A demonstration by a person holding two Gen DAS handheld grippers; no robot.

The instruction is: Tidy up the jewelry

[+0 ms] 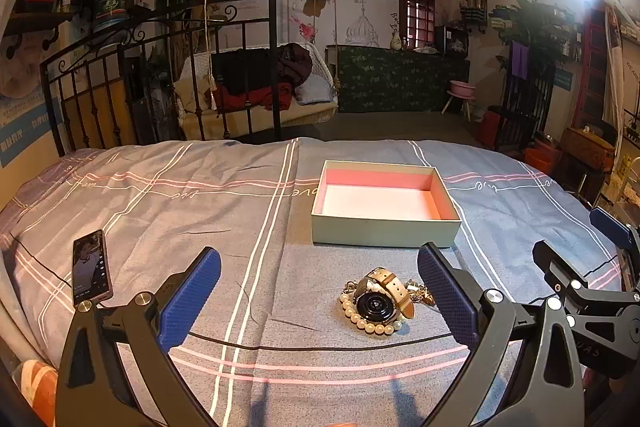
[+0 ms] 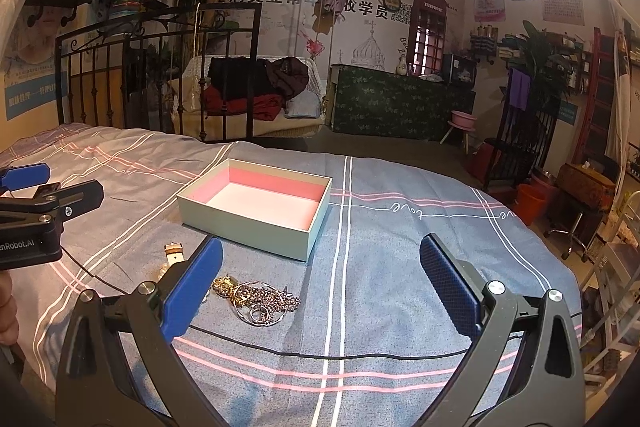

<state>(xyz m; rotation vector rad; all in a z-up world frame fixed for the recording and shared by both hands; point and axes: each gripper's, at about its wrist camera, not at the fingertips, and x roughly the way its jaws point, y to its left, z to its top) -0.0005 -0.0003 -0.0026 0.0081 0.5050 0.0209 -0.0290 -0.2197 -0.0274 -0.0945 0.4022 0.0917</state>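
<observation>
- The left gripper [image 1: 318,291] has its jaws spread wide and empty; the watch [image 1: 378,301], lying on a pearl bracelet [image 1: 370,323], sits between them, nearer the right finger.
- The right gripper [image 2: 320,285] is likewise released, with the tangled chains [image 2: 256,301] just beside its left finger.
- Beyond both, the open box [image 2: 256,205] rests empty on the bed [image 2: 400,267].

An open box [image 1: 385,205] was set on the bedspread [image 1: 160,211]. Just before it a watch [image 1: 378,301] lay on a pearl bracelet [image 1: 370,323], with tangled chains [image 2: 256,301] beside them. A phone [image 1: 91,267] was placed far left.
</observation>
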